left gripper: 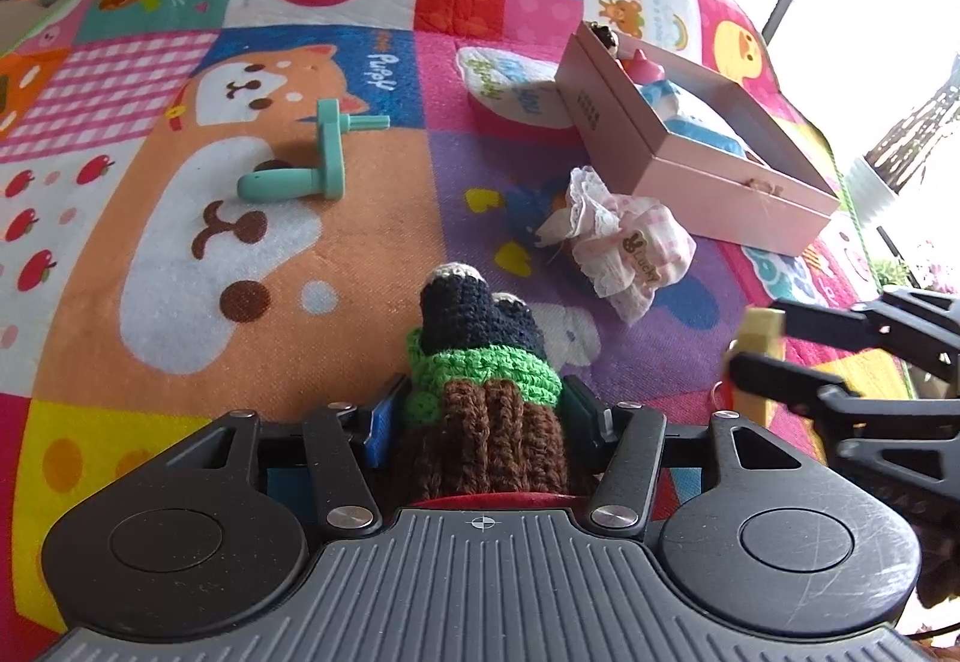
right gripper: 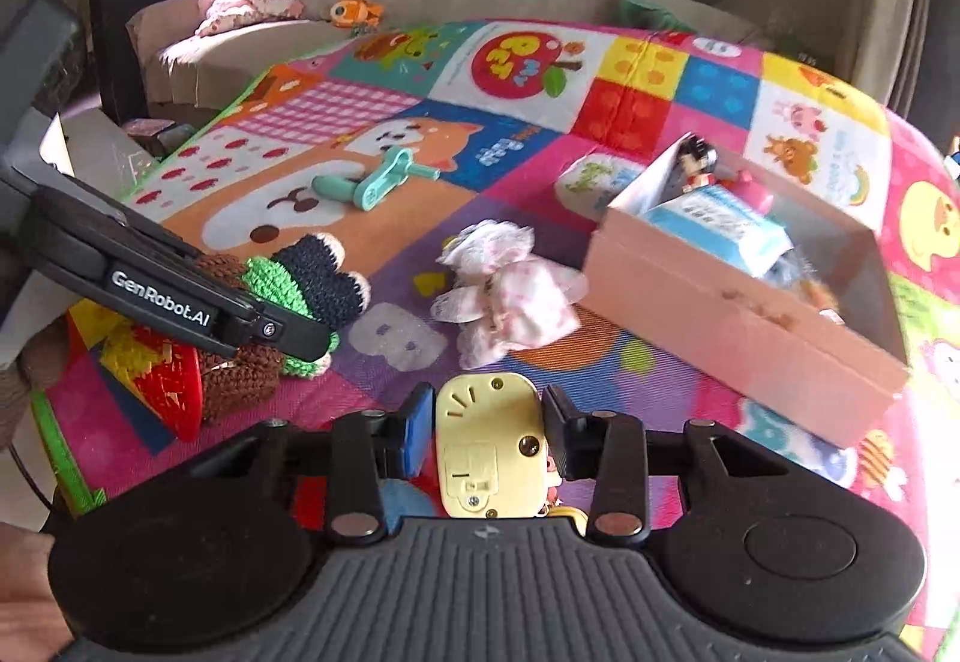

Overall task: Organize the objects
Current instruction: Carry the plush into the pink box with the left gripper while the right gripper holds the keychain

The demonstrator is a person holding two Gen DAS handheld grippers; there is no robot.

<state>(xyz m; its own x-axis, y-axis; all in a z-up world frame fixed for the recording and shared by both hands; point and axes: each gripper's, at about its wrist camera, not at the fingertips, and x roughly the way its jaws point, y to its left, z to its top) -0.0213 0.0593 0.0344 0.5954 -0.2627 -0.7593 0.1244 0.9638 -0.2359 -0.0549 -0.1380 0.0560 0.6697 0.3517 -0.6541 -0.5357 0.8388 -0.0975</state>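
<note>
My left gripper [left gripper: 480,404] is shut on a crocheted doll [left gripper: 480,362] with brown, green and navy yarn, held above the mat; it also shows in the right wrist view [right gripper: 288,290]. My right gripper [right gripper: 487,416] is shut on a pale yellow plastic box toy [right gripper: 489,440], seen at the right edge of the left wrist view [left gripper: 759,338]. An open pink box [left gripper: 690,146] holding a blue-white item and small figures sits at the right; it also shows in the right wrist view [right gripper: 744,302]. A pink frilly cloth toy [left gripper: 624,242] lies in front of the pink box.
A teal plastic handle toy [left gripper: 318,152] lies on the colourful play mat [left gripper: 240,272]. A sofa with plush toys [right gripper: 354,11] stands behind the mat. A red and yellow object [right gripper: 156,380] lies at the mat's left edge.
</note>
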